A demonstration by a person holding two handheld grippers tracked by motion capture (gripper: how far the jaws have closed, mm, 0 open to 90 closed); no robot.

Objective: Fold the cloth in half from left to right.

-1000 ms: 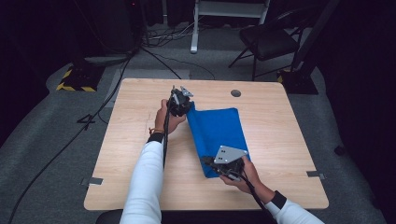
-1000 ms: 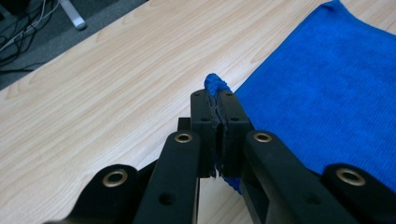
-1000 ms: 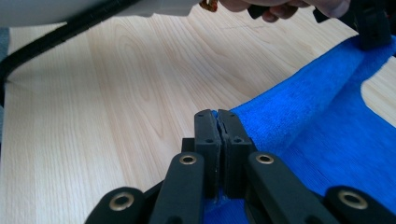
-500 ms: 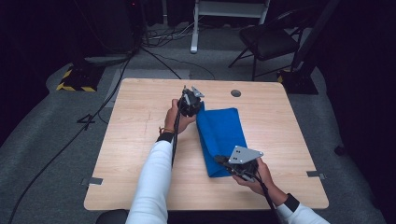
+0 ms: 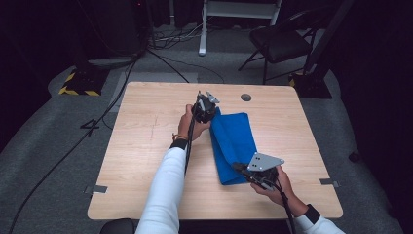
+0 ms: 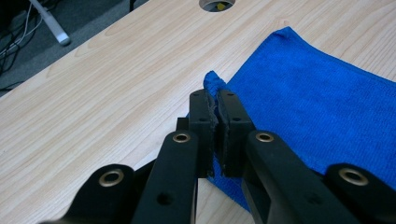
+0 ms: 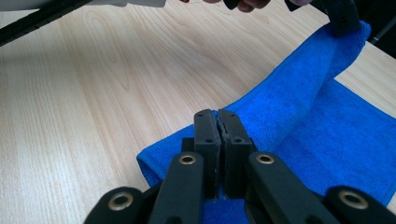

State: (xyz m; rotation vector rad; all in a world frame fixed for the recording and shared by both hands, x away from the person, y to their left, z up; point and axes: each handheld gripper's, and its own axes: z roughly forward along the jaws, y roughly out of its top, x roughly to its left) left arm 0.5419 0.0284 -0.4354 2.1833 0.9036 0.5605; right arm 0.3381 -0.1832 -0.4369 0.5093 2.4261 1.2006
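Observation:
A blue cloth (image 5: 236, 139) lies partly folded on the wooden table (image 5: 146, 146). My left gripper (image 5: 212, 113) is at the cloth's far left corner, and its jaws (image 6: 215, 100) are shut on a bunched bit of the cloth (image 6: 317, 112). At the near end, my right gripper (image 5: 239, 168) pinches the cloth's edge, and its jaws (image 7: 218, 116) are closed on the blue fabric (image 7: 327, 140). The held edge is raised off the table and curls over the flat part. The left gripper's jaw (image 7: 343, 18) appears at the top right of the right gripper view.
A round cable hole (image 5: 246, 97) sits in the table just beyond the cloth, and also appears as a hole (image 6: 217, 3) in the left gripper view. A chair (image 5: 280, 39) and cables (image 5: 160, 58) are on the floor behind the table.
Both hands have moved to the right, carrying the cloth's held edge with them. That edge now lies further over the rest of the cloth, which looks narrower.

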